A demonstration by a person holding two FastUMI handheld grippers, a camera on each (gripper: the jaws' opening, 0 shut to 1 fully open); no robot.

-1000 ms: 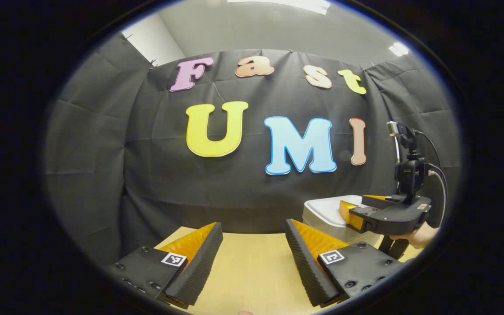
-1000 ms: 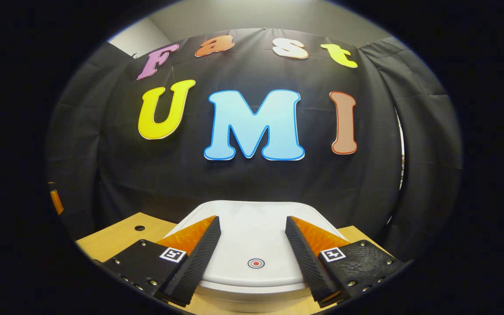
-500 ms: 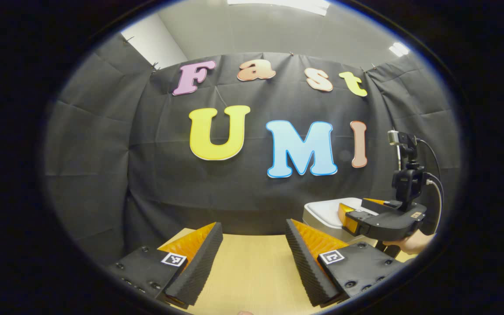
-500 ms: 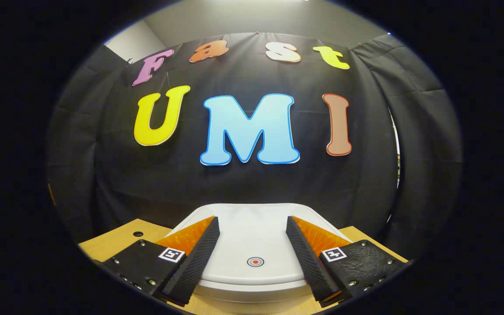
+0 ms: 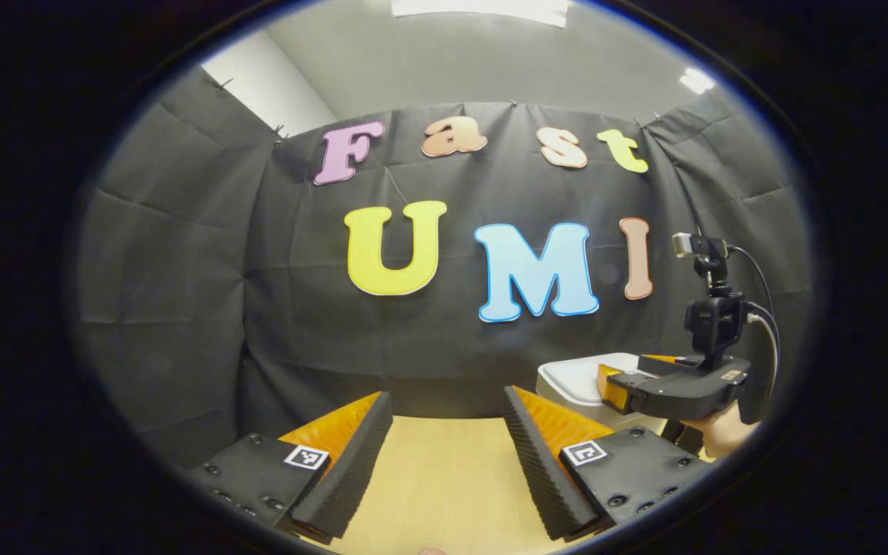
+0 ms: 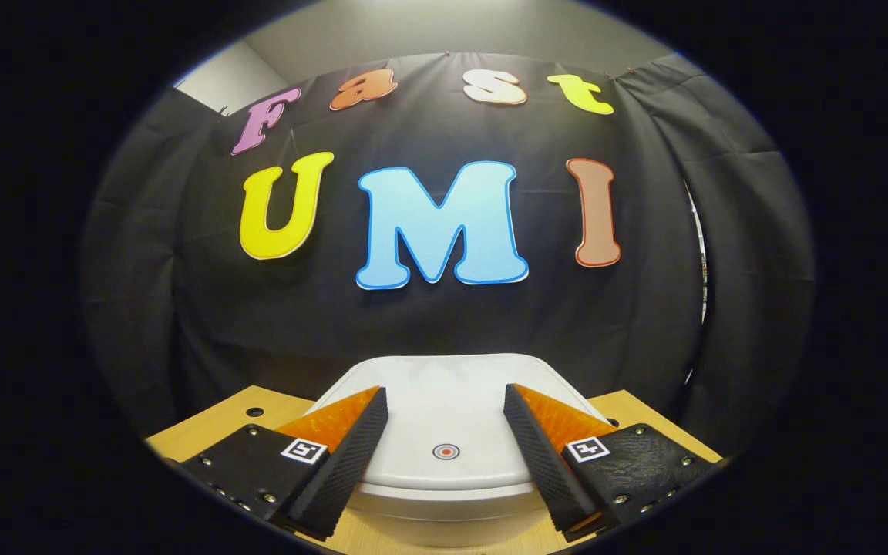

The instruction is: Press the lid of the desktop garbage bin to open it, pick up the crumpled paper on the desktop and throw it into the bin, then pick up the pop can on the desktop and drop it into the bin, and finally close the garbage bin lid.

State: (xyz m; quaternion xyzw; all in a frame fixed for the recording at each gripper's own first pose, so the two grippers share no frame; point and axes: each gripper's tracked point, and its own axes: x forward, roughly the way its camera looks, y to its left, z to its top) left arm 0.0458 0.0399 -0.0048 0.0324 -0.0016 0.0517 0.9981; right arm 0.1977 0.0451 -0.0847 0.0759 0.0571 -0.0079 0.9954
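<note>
The white desktop bin (image 6: 444,416) stands with its lid down, a small red-and-white round mark (image 6: 445,452) near the lid's front edge. My right gripper (image 6: 444,408) hovers open just above the lid, its fingers straddling the mark. In the left gripper view the same bin (image 5: 579,379) sits at the far right, with the right gripper (image 5: 629,385) over it and a hand (image 5: 721,435) holding it. My left gripper (image 5: 448,416) is open over bare tabletop, nothing between its fingers.
The light wooden table (image 5: 436,478) runs up to the black cloth wall close behind the bin. A small round hole (image 6: 254,412) sits in the tabletop left of the bin.
My right gripper has sunk slightly toward the lid and the round mark has slid up between its fingers. My left gripper tilted a little; both stay open.
</note>
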